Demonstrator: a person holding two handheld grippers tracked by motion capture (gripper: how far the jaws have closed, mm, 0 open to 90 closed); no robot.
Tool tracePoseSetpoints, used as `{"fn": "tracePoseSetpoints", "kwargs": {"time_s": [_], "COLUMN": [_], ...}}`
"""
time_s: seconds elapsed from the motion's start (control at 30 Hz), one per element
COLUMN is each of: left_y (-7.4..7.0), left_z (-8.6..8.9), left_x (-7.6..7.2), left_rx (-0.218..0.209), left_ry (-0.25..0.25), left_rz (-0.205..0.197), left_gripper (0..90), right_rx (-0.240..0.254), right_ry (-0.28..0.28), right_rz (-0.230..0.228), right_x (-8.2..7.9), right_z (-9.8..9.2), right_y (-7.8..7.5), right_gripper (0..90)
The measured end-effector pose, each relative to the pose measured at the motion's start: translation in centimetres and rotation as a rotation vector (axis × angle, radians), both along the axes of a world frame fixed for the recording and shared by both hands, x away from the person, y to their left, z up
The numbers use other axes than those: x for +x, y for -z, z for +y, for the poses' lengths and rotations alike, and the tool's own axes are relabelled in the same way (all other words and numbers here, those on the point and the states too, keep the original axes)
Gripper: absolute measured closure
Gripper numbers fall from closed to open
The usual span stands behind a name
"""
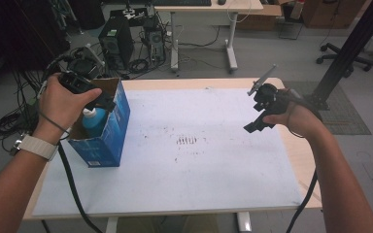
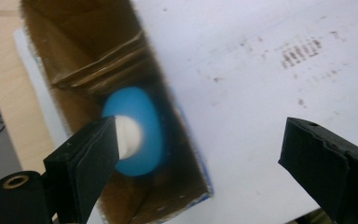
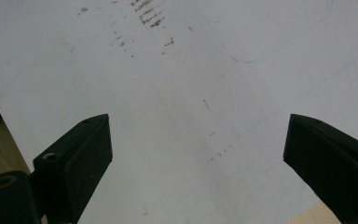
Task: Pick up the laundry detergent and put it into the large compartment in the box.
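table [image 1: 291, 150] | white sheet [image 1: 199, 170] covers it | blue box [image 1: 108, 141] on sheet

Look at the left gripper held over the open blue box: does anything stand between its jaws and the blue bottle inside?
Nothing visible does. The left gripper hangs open above the blue box, whose top is open. The blue bottle stands inside with its white cap pointing up at the jaws. The cardboard walls ring the bottle closely, leaving the opening as the way in.

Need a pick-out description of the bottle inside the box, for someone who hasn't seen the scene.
On the white sheet covering the wooden table, find the open-topped blue cardboard box standing near its left edge. Inside stands a light blue plastic bottle with a white cap, just below the open left gripper. It is the sole item in the box.
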State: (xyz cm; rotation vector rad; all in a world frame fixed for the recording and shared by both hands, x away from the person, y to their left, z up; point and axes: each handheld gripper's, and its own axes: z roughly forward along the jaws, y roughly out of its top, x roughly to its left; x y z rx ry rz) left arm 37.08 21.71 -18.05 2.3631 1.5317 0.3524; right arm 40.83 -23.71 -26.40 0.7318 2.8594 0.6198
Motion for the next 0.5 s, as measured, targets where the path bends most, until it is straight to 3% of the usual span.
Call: {"fn": "tracePoseSetpoints", "kwargs": {"time_s": [0.5], "left_y": [-0.8], "left_z": [-2.4], "left_x": [-1.0], "left_rx": [-0.002], "left_ry": [0.102], "left_rz": [0.019], "left_gripper": [11.9], "right_rx": [0.004], "right_ry": [0.000], "right_rz": [-0.004], "right_x": [-0.1], "right_z": [-0.1], "right_y": [-0.2], "right_gripper": [7.9]}}
